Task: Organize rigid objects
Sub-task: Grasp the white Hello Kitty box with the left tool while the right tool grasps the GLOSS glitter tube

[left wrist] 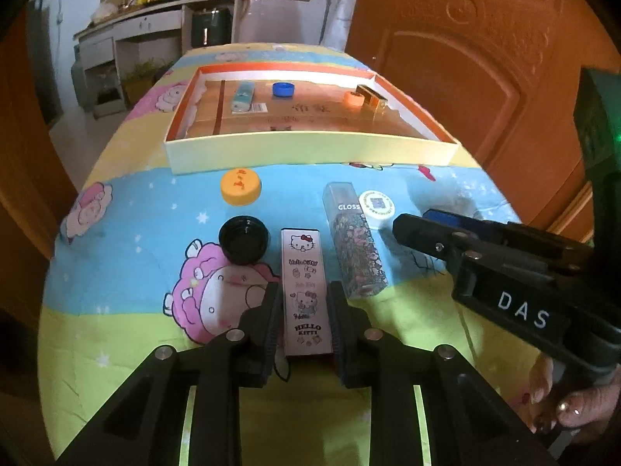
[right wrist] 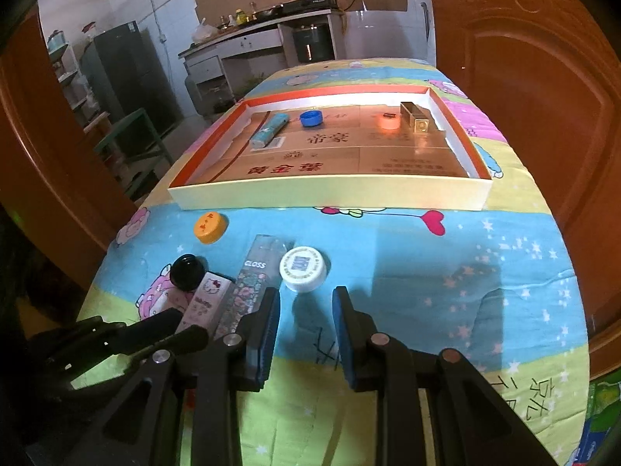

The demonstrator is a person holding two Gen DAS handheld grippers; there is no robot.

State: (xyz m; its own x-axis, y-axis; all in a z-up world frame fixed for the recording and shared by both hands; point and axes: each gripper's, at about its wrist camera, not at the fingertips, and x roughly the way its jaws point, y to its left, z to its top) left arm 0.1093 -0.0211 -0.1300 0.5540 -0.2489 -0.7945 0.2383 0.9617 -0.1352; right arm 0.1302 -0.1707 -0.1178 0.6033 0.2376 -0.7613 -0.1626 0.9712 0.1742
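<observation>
Left gripper (left wrist: 304, 320) is down on the cloth, angled steeply, and its pads are clamped on both long sides of the Hello Kitty box (left wrist: 304, 291), which lies flat between the black cap (left wrist: 243, 239) and the gloss box (left wrist: 355, 239). Right gripper (right wrist: 306, 334) comes in low from the right, jaws parted with nothing between them, hovering just short of the white cap (right wrist: 302, 268). A hand (left wrist: 574, 407) shows at the handle, bottom right in the left view.

Up the table, the tray (left wrist: 310, 151) sits with its pale front wall toward us. Inside: a light blue tube (left wrist: 243, 96) at the left, a blue cap (left wrist: 283, 89) in the middle, an orange cap (left wrist: 355, 99) touching or just beside a gold box (left wrist: 372, 99) at the right. A yellow cap (left wrist: 240, 186) waits just outside the tray's front wall.
</observation>
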